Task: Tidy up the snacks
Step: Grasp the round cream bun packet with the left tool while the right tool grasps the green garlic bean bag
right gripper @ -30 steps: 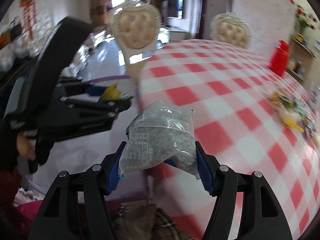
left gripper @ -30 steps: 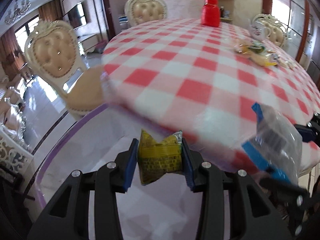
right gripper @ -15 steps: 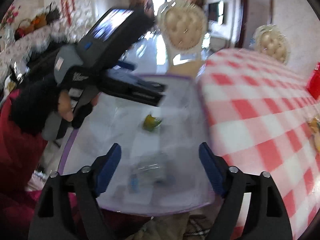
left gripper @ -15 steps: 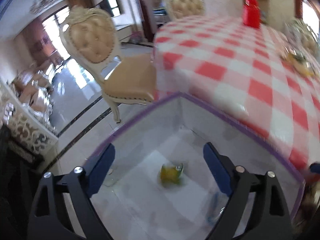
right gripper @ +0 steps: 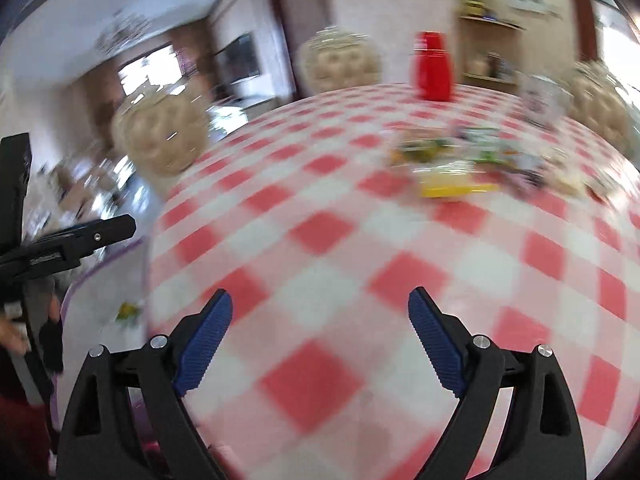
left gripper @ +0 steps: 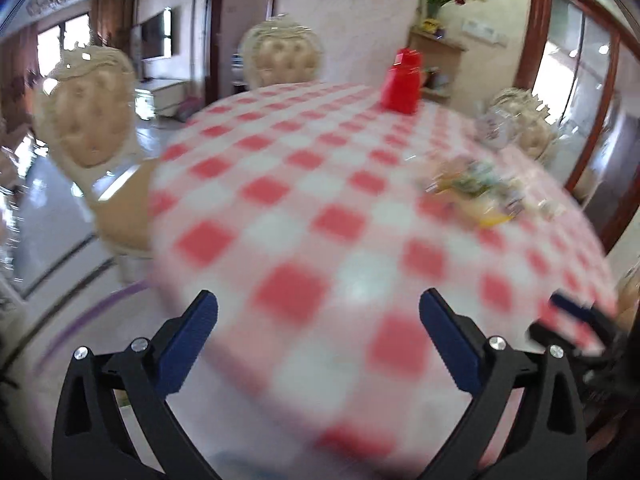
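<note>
Both grippers are open and empty above the near edge of the red-and-white checked table. My left gripper faces a blurred pile of snack packets at the far right. My right gripper faces the same pile across the table. The clear bin with a purple rim sits low at the left in the right wrist view, with the yellow snack packet lying inside. The left gripper also shows there above the bin.
A red jug stands at the table's far side, also in the right wrist view. A glass jar stands at the back right. Cream padded chairs surround the table. Both views are motion-blurred.
Both grippers released their packets into the bin, opened, and swung up from the bin to face across the table.
</note>
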The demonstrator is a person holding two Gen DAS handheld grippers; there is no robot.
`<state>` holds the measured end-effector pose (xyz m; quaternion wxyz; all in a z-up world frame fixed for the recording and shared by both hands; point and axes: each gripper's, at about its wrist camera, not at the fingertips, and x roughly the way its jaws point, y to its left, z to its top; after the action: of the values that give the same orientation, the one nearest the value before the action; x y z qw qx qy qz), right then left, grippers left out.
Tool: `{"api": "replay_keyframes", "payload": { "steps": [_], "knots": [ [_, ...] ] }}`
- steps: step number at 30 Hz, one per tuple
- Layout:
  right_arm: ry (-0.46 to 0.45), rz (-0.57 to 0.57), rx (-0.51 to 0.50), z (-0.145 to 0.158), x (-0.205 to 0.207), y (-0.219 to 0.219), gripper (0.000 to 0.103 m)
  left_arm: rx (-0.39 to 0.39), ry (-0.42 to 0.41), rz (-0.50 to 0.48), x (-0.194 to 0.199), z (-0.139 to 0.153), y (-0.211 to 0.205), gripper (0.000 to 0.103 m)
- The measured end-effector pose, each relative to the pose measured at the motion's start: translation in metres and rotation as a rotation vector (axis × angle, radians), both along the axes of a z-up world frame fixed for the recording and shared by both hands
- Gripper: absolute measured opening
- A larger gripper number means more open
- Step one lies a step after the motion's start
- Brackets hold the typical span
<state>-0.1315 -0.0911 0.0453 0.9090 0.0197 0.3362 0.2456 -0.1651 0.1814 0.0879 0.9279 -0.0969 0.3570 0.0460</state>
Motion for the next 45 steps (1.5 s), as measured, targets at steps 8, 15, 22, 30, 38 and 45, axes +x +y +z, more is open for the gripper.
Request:
{"api": "replay_keyframes", "payload": {
  "steps": [8,15,22,30,38,45],
  "knots": [
    [-0.036,-0.136,-0.004,0.006,0.07,-0.041,0.087,-0.151,0.037,0.139,0.127,-0.048,-0.061,0.101],
    [-0.059,-0.109,-0.028,0.008,0.137,-0.022,0.087,-0.236,-0.017,0.245,0.142,-0.068,-0.047,0.101],
    [0.002,-0.075,-0.071,-0.011,0.2,0.017,0.087,-0.268,0.004,0.273,0.146,-0.073,-0.039,0.1],
    [-0.022,-0.066,-0.239,-0.023,0.233,0.052,0.087,-0.268,-0.005,0.219,0.147,-0.072,-0.044,0.1],
    [-0.083,-0.101,-0.093,0.001,0.198,-0.005,0.043,-0.291,0.009,0.214,0.15,-0.075,-0.042,0.1],
    [-0.126,-0.261,-0.039,0.003,0.161,-0.095,0.044,-0.247,0.0,0.176,0.15,-0.071,-0.054,0.1]
  ]
}}
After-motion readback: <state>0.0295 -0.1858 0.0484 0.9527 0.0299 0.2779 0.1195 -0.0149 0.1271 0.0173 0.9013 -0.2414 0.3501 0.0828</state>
